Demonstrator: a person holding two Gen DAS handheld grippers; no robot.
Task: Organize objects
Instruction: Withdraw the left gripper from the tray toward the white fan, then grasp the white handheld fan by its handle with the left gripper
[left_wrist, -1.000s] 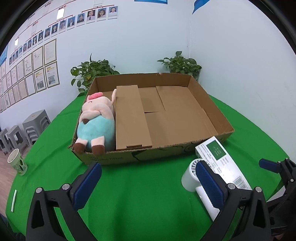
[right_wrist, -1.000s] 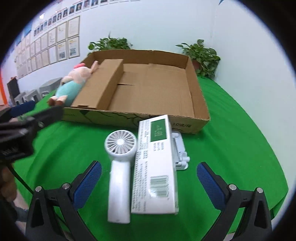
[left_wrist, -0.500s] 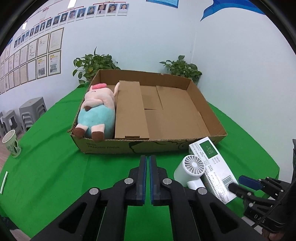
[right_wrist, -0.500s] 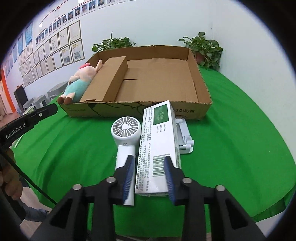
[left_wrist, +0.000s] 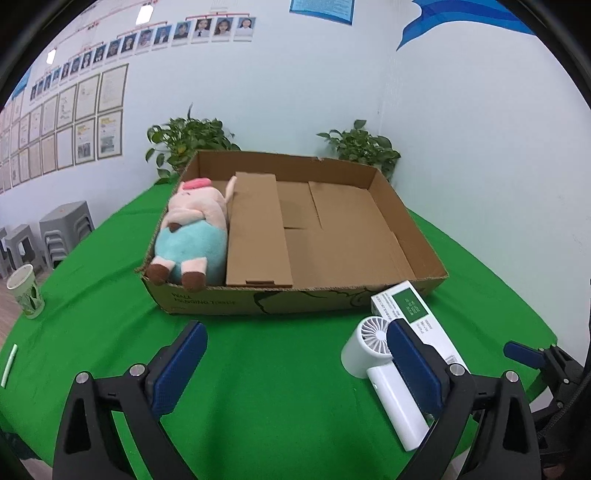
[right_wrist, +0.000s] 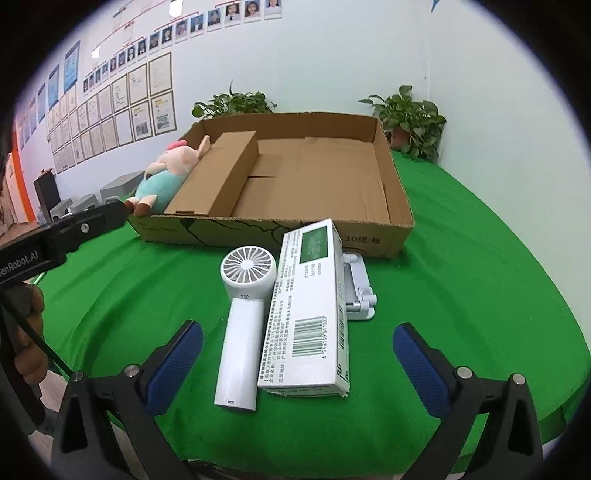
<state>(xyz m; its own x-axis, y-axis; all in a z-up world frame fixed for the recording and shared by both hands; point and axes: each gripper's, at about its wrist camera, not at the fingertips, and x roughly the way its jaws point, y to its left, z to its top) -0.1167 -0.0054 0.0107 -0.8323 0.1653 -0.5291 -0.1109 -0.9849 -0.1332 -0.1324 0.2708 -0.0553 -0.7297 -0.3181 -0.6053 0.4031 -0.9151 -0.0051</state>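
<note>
My right gripper (right_wrist: 297, 363) is hanging with fingers wide over the counter (right_wrist: 461, 277), framing the white box (right_wrist: 312, 306) and handheld fan (right_wrist: 245, 310); both are lying lengthwise toward the cardboard tray (right_wrist: 400, 206), the fan's head nearest it. Only this view is showing the white stand (right_wrist: 356, 291) behind the box. My left gripper (left_wrist: 295, 365) is also spreading wide near the counter's front edge, showing the plush pig (left_wrist: 192, 236) in the tray's left side.

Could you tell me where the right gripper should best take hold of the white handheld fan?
Probably by the handle of the fan, from above with the right gripper, fingers across its width. The handle is straight and narrow and lies flat; the round head is wider. The box lies tight along the handle's right side, leaving little finger room.
</note>
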